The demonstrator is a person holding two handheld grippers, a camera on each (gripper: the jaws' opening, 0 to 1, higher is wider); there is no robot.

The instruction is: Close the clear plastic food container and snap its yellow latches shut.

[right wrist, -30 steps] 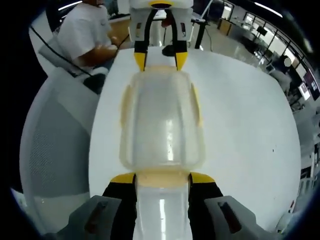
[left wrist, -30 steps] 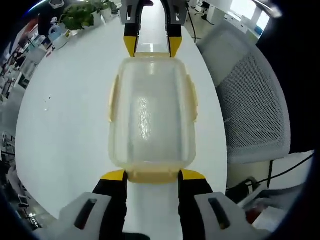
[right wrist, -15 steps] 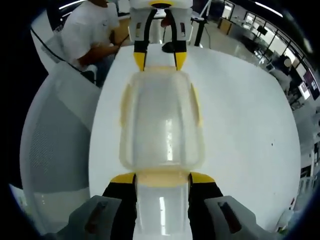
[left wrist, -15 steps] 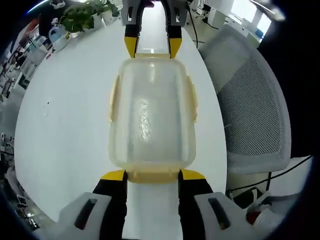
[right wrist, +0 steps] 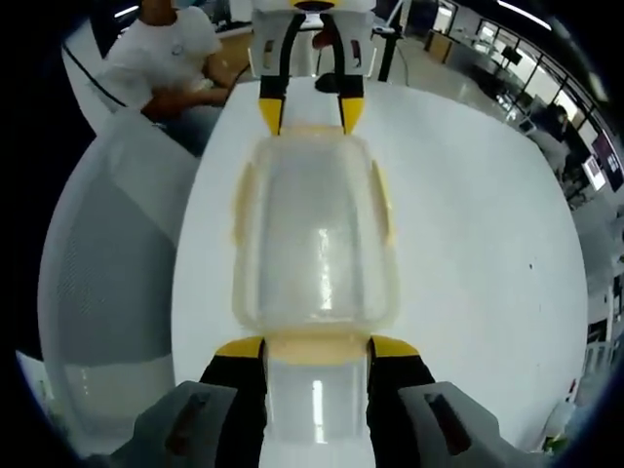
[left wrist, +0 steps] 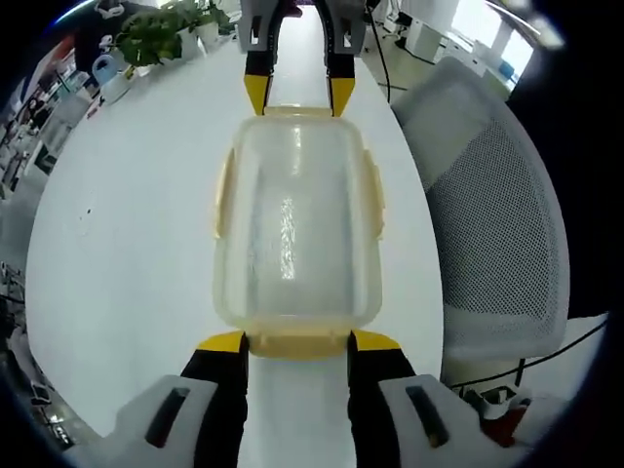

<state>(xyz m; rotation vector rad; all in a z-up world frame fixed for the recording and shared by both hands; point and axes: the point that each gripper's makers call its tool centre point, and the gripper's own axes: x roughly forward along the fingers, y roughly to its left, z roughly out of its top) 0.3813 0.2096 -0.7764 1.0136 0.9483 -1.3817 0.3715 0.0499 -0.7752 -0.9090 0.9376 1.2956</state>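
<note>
Container lidded on white worktop; left gripper and right gripper at opposite ends, jaws spread, flanking yellow end latches.

An open office: white table, mesh chair, potted plant, distant desks.

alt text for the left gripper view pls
A clear lidded container with yellow latches lies on a white table, the left gripper at its near end and the right gripper at its far end. A mesh chair stands beside the table.
</note>
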